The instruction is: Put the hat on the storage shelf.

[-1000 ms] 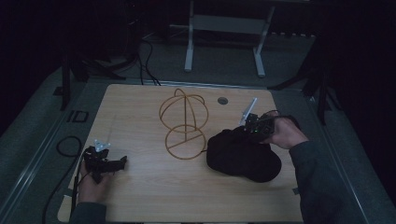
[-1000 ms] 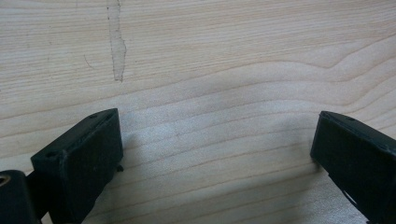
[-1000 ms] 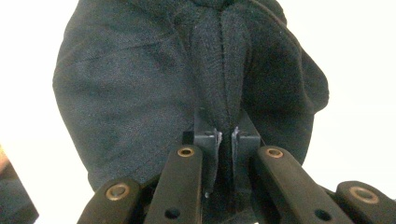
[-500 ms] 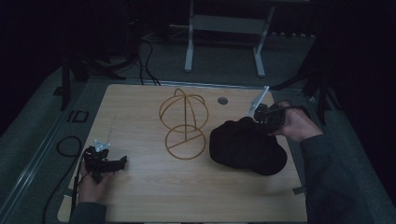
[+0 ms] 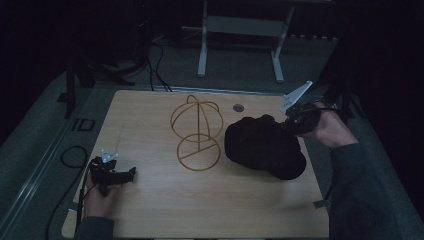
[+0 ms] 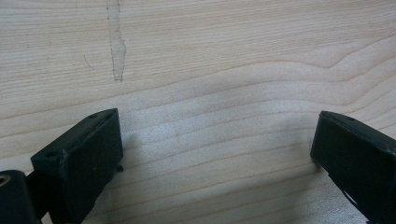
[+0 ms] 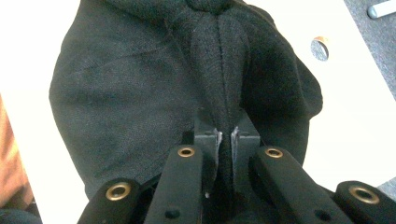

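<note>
A black knitted hat (image 5: 262, 145) lies at the right of the wooden table (image 5: 200, 200), one edge pulled up toward the far right. My right gripper (image 5: 295, 122) is shut on that edge; in the right gripper view a fold of the hat (image 7: 224, 93) is pinched between the jaws of the right gripper (image 7: 225, 135). A wire hat stand (image 5: 196, 132), a gold dome on a ring base, stands mid-table just left of the hat. My left gripper (image 5: 131, 173) rests near the front left corner, and in the left gripper view its gripper (image 6: 215, 154) is open over bare wood.
A round grommet hole (image 5: 238, 107) sits in the table near the far edge, behind the hat. Beyond the table are a grey metal frame (image 5: 240, 30) and cables (image 5: 155, 55) on the floor. A person's sleeve (image 5: 360, 200) crosses the front right corner.
My right gripper has lifted and moved to the far right with the hat's edge in it, dragging the hat up and stretching it. The left gripper has stayed in place.
</note>
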